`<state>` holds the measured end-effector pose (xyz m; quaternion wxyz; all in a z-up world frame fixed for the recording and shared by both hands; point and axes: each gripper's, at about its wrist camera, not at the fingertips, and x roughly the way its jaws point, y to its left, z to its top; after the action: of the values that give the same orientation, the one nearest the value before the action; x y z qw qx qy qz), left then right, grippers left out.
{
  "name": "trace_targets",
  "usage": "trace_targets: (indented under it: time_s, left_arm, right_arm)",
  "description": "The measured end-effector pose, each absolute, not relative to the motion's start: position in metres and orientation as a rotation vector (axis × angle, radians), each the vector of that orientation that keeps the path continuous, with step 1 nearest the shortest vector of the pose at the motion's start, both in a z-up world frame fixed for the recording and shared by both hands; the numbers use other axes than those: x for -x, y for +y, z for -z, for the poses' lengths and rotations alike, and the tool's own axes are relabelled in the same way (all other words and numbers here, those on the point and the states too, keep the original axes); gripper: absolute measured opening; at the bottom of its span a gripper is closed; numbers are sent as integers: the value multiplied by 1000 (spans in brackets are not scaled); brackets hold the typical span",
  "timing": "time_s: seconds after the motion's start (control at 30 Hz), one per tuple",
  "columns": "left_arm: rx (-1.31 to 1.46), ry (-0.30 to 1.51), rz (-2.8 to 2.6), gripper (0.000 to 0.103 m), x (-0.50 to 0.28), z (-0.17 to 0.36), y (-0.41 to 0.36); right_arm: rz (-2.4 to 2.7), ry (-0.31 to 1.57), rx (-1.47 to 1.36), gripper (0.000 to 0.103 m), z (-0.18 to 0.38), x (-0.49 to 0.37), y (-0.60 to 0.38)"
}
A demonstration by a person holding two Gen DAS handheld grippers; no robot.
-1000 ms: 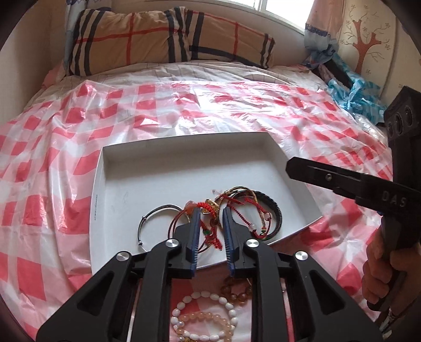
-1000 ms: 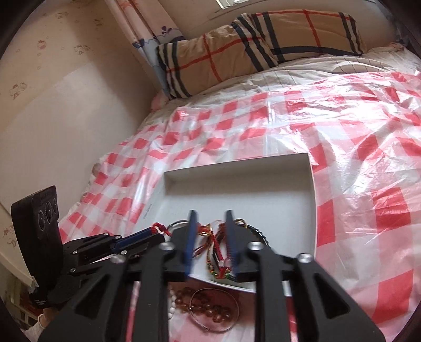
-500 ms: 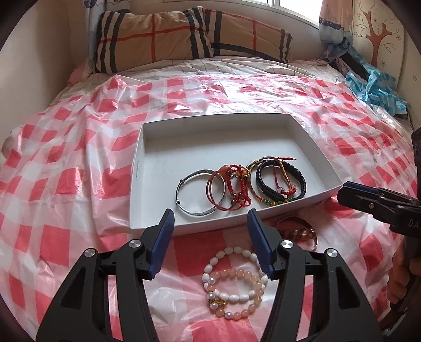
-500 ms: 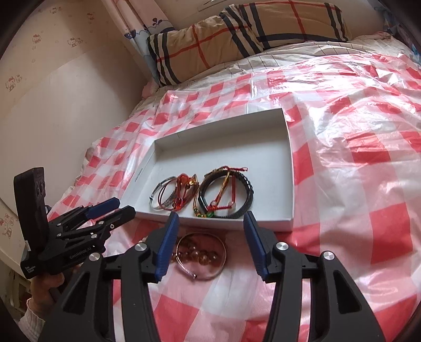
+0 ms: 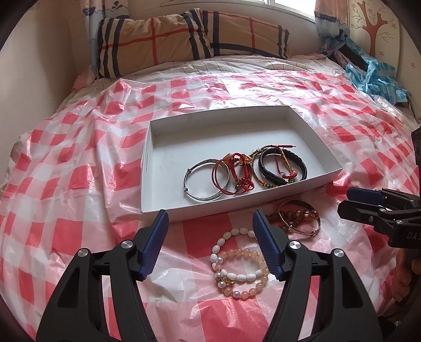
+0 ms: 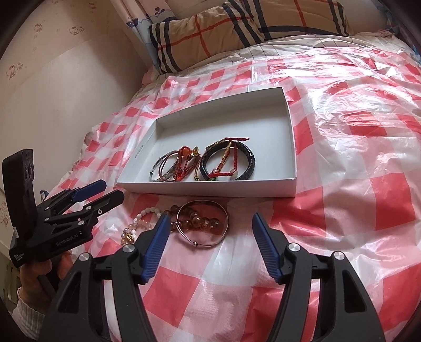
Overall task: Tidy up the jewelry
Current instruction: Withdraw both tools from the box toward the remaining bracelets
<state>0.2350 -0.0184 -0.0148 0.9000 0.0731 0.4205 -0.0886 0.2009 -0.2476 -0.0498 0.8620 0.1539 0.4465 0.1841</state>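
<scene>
Left wrist view: the left tongs [image 5: 210,218] sit wide apart with nothing between them, hovering over the bed's red-and-white checked plastic sheet [image 5: 65,184]. Just past the tips is the white box [image 5: 326,176], holding a silver bangle [image 5: 205,181], red cord bracelets [image 5: 236,176] and a black braided bracelet [image 5: 284,168] bunched in its near half. Outside the box, on the sheet, a white and peach bead bracelet pair [image 5: 239,265] lies between the fingers. The right tongs [image 5: 350,202] poke in at the right, with "DAS" readable on the body.

Right wrist view: the right tongs [image 6: 209,219] are spread wide, empty, over a thin silver bangle [image 6: 202,223] and amber beads [image 6: 194,221] lying just in front of the box [image 6: 210,186]. The left tongs [image 6: 110,190] are parted too, marked "GenRobot.AI". Plaid pillow [image 6: 236,23] at the back.
</scene>
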Motion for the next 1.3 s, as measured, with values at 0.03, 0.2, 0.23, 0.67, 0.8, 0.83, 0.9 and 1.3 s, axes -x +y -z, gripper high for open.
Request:
trace_targets:
  time_s: [0.03, 0.2, 0.23, 0.67, 0.8, 0.83, 0.9, 1.3]
  left_arm:
    - [-150, 874, 183, 64, -235, 16, -18]
    - [-139, 895, 179, 68, -235, 24, -10]
    - [-132, 903, 177, 68, -234, 27, -7]
    - [-145, 950, 231, 68, -228, 53, 7]
    - [-188, 947, 312, 69, -227, 53, -13]
    - [-202, 947, 327, 72, -226, 53, -18]
    - [-222, 951, 359, 77, -224, 55, -26]
    - [-268, 968, 344, 82, -229, 66, -38]
  right_arm:
    - [-388, 940, -321, 65, 51, -201, -247]
    - [-399, 961, -304, 66, 57, -200, -241]
    - [-400, 965, -298, 66, 58, -200, -239]
    - [-437, 1034, -205, 75, 75, -210, -215]
    - [-437, 1043, -178, 79, 77, -221, -208]
    - [-436, 1046, -174, 80, 78, -224, -207]
    - [-434, 1055, -162, 81, 80, -230, -204]
    - [-435, 1065, -124, 86, 87, -239, -195]
